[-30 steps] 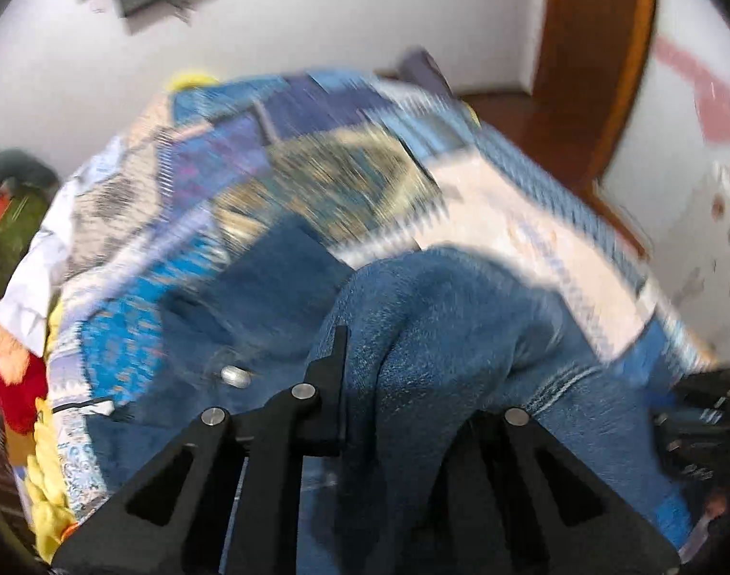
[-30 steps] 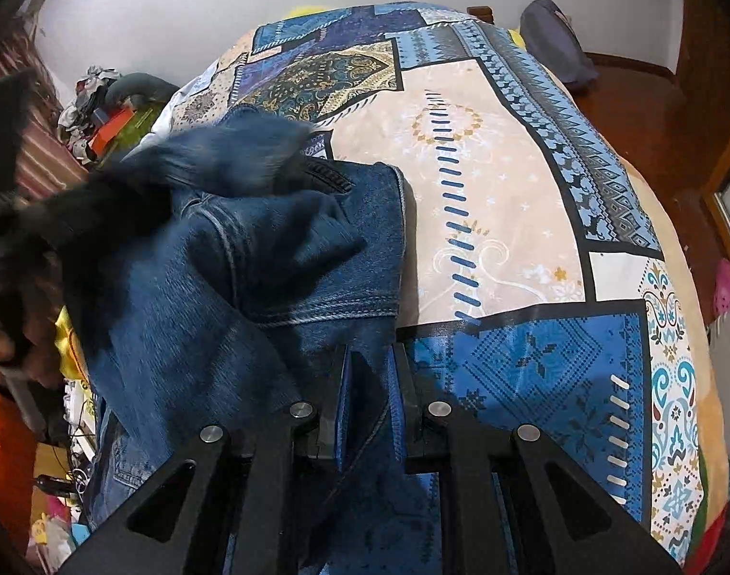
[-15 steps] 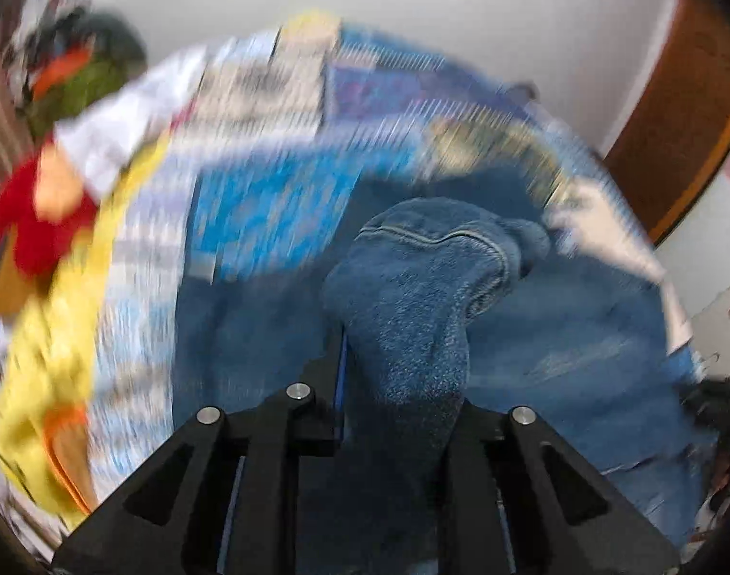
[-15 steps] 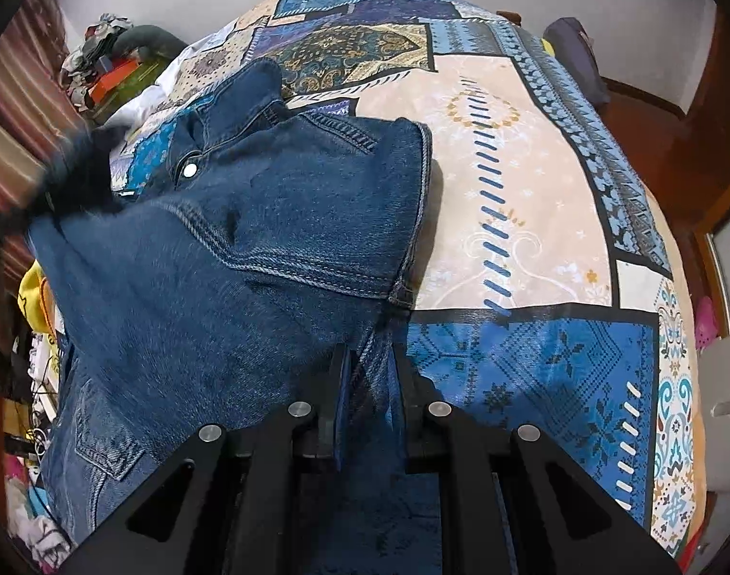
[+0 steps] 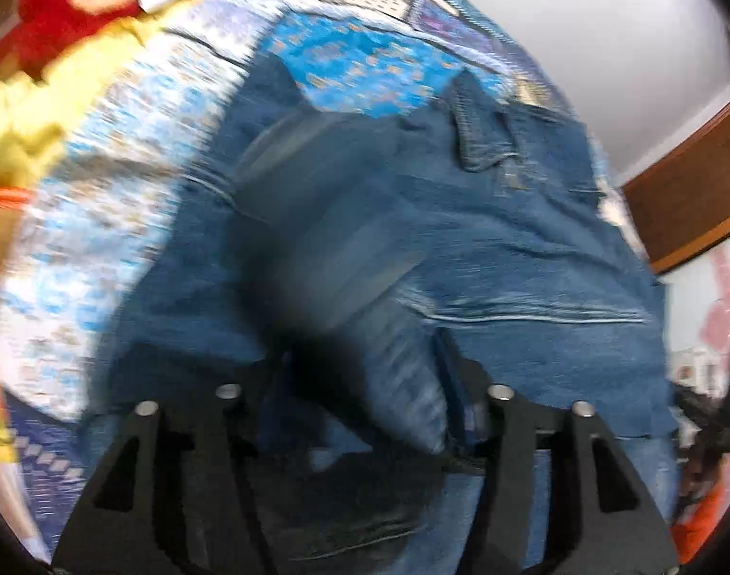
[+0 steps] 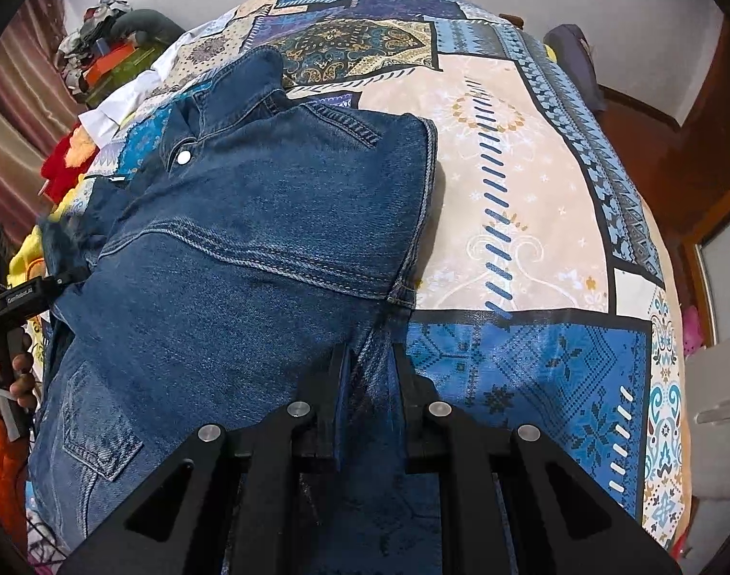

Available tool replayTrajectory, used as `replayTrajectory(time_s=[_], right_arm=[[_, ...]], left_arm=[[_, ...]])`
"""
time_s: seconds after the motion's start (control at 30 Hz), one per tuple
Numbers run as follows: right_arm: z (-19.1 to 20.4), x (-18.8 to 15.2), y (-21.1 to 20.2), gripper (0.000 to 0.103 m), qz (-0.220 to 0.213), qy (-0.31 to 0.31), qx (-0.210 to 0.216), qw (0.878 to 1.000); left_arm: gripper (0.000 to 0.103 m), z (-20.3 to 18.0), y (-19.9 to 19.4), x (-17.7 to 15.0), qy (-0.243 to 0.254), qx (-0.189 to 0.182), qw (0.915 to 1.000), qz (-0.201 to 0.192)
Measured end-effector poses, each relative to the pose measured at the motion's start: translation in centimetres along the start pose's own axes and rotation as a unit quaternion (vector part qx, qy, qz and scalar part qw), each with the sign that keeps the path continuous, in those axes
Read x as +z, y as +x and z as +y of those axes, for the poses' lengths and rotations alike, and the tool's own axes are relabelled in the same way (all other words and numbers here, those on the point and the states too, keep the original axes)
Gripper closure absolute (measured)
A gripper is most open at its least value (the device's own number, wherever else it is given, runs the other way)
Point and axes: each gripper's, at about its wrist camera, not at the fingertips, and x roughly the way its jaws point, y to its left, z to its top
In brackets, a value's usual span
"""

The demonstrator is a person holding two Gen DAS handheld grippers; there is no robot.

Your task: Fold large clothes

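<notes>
The right gripper (image 6: 367, 378) sits at 6 o'clock in its own view, and its two black fingers (image 6: 333, 397) are pinched tight on a fold of the blue denim jacket (image 6: 249, 258). The cloth runs up between the fingers and is pulled into small creases there. From that pinch the jacket spreads out toward 10 o'clock, lying flat on the patterned bedspread (image 6: 532, 182). Its collar points toward 11 o'clock, with a shiny metal button (image 6: 184, 157) near it, and a chest pocket (image 6: 98, 441) shows at 8 o'clock. The left gripper (image 5: 365, 412) is at 6 o'clock in its own blurry view. Its jaws are opening and stand about half apart. A thick hanging bunch of the jacket is between its fingers (image 5: 460, 402), but the blur hides whether they are touching it. In the right view this same tool shows as a black bar at 9 o'clock, with a hand (image 6: 17, 376) around its handle by the jacket's edge. A pile of clothes (image 6: 106, 48) sits off the bed at 10 o'clock, and a red and yellow cloth (image 5: 63, 5) lies at 11 o'clock in the left view.
</notes>
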Motion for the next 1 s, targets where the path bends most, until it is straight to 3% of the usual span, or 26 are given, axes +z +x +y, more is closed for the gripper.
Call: replayTrajectory(time_s=[0.17, 0.3, 0.37, 0.4, 0.57, 0.7, 0.8, 0.87, 1.0], right_arm=[[-0.7, 0.3, -0.1, 0.091, 0.006, 0.016, 0.017, 1.000], [-1.5, 0.9, -1.2, 0.091, -0.001, 0.037, 0.035, 0.999], [-1.9, 1.3, -2.2, 0.091, -0.018, 0.043, 0.041, 0.998], [-2.0, 1.6, -2.6, 0.091, -0.025, 0.046, 0.045, 0.998], [-2.4, 3.6, -4.4, 0.091, -0.061, 0.061, 0.056, 0.995], [-1.0, 5.1, -4.1, 0.091, -0.065, 0.038, 0.048, 0.996], [0.5, 5.7, -2.3, 0.091, -0.046, 0.017, 0.042, 0.998], [1.6, 5.5, -0.2, 0.091, -0.019, -0.007, 0.016, 1.000], [3.2, 4.6, 0.9, 0.092, -0.042, -0.060, -0.047, 0.996]], left_arm=[[0.044, 2.1, 0.2, 0.7, -0.018, -0.014, 0.9996, 0.016], [0.044, 2.6, -0.2, 2.2, -0.037, -0.021, 0.9991, 0.001], [0.053, 2.2, -0.1, 3.3, -0.025, 0.002, 0.9997, -0.004], [0.071, 1.8, -0.1, 3.5, -0.006, 0.030, 0.9995, -0.009], [0.074, -1.6, -1.9, 4.1, 0.068, 0.096, 0.9913, -0.059], [0.074, -4.1, -6.2, 4.8, 0.113, 0.113, 0.9767, -0.143], [0.074, -4.8, -8.1, 5.6, 0.130, 0.124, 0.9670, -0.181], [0.074, -4.3, -8.0, 6.0, 0.134, 0.129, 0.9658, -0.181], [0.074, -2.6, -5.1, 5.6, 0.136, 0.134, 0.9728, -0.131]])
